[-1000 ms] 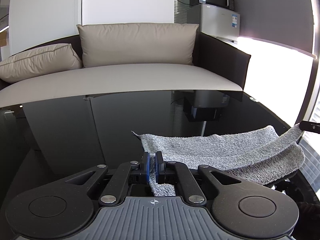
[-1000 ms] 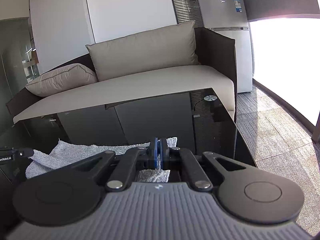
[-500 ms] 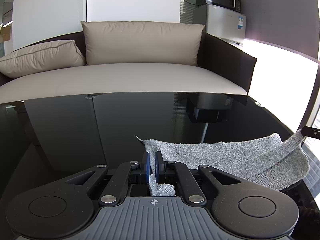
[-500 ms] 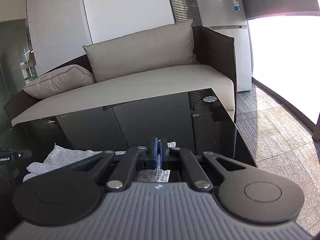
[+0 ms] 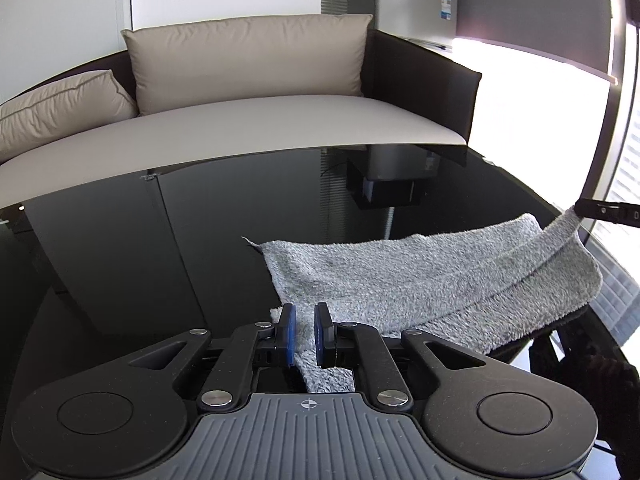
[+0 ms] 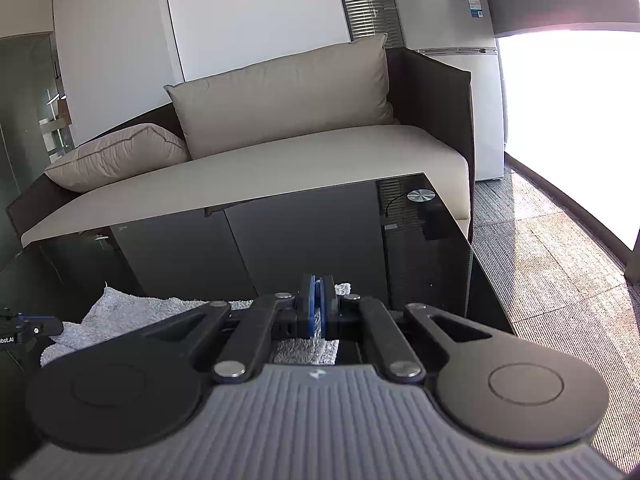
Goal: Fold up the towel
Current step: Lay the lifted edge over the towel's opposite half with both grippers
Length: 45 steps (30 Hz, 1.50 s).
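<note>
A grey terry towel [image 5: 424, 280] lies folded over on the black glass table [image 5: 200, 240]. My left gripper [image 5: 304, 334] has its blue pads slightly apart with the towel's near-left corner between them. My right gripper [image 6: 317, 306] is shut on the towel's near-right corner and holds it raised; its tip shows at the right edge of the left wrist view [image 5: 604, 212]. In the right wrist view the towel [image 6: 132, 312] spreads to the left, with the left gripper's tip [image 6: 28, 330] at the left edge.
A beige sofa [image 5: 248, 120] with cushions stands behind the table. A silver fridge [image 6: 452, 48] with a microwave on top is at the back right. The table's right edge [image 6: 470, 256] drops to a carpeted floor [image 6: 560, 264].
My left gripper's pads have parted a little around the towel corner. Both grippers have moved forward and the upper layer has been carried farther over the lower one.
</note>
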Tool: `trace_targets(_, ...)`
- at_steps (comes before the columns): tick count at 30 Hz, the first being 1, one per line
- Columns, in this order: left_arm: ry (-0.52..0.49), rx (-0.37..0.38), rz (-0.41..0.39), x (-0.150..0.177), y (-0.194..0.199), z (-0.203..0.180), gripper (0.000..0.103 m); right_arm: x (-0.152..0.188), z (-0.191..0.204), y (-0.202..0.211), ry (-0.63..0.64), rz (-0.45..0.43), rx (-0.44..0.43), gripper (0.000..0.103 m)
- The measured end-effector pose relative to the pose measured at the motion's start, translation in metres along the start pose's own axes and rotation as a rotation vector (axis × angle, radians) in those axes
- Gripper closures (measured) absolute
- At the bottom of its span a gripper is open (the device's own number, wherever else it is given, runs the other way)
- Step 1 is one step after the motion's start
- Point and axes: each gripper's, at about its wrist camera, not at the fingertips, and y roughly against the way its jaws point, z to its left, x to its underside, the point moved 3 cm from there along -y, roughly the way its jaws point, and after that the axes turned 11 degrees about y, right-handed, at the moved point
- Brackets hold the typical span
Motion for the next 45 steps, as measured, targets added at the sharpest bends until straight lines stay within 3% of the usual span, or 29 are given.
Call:
trace_targets(6, -0.016, 0.012, 0.010, 0.007, 0.003, 0.001, 0.081, 0.000, 0.000, 0.000, 0.000, 0.001, -0.001, 0.101)
trace_targets(9, -0.026, 0.010, 0.017, 0.010, 0.003, 0.001, 0.069, 0.000, 0.000, -0.001, 0.000, 0.003, -0.001, 0.101)
trace_targets(21, -0.014, -0.015, 0.020, 0.006, -0.004, 0.006, 0.067, 0.001, 0.001, -0.003, 0.004, 0.009, -0.008, 0.101)
trace_targets(29, 0.020, -0.014, 0.016, 0.002, -0.006, 0.009, 0.092, 0.002, 0.002, -0.002, 0.005, 0.010, -0.007, 0.101)
trace_targets(45, 0.078, -0.005, -0.028, -0.009, -0.007, 0.011, 0.101, 0.002, 0.003, -0.004, 0.005, 0.009, 0.001, 0.101)
